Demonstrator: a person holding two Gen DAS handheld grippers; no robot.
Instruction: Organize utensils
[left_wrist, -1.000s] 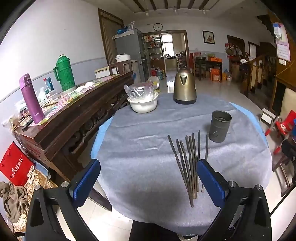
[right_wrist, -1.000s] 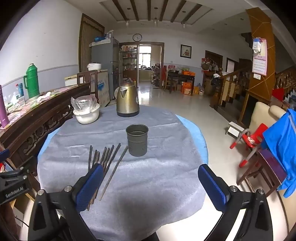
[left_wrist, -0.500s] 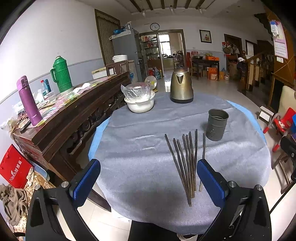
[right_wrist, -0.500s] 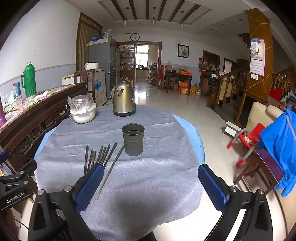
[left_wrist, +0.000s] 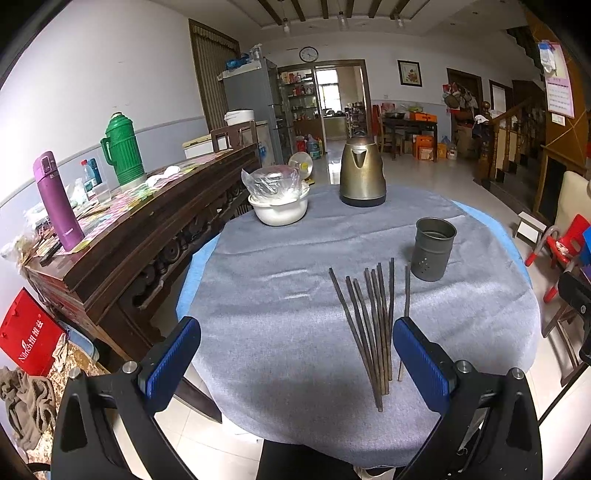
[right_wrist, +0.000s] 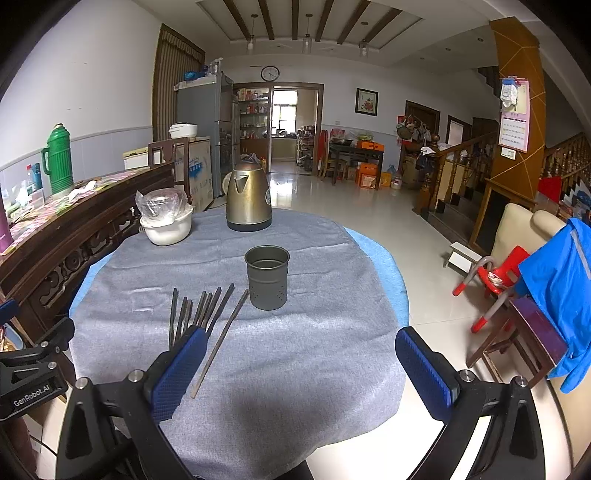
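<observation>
Several dark metal chopsticks lie fanned out on the grey tablecloth, also in the right wrist view. A dark perforated metal utensil cup stands upright and empty just right of their far tips, also seen in the right wrist view. My left gripper is open and empty above the near table edge, left of the chopsticks. My right gripper is open and empty, near the table's front, with the chopsticks by its left finger.
A brass kettle and a white bowl with a plastic bag stand at the table's far side. A dark wooden sideboard with flasks runs along the left. Red chairs and a blue cloth are at right.
Both grippers have moved slightly forward and lower toward the table; the chopsticks and cup appear nearer. Both stay open and empty.
</observation>
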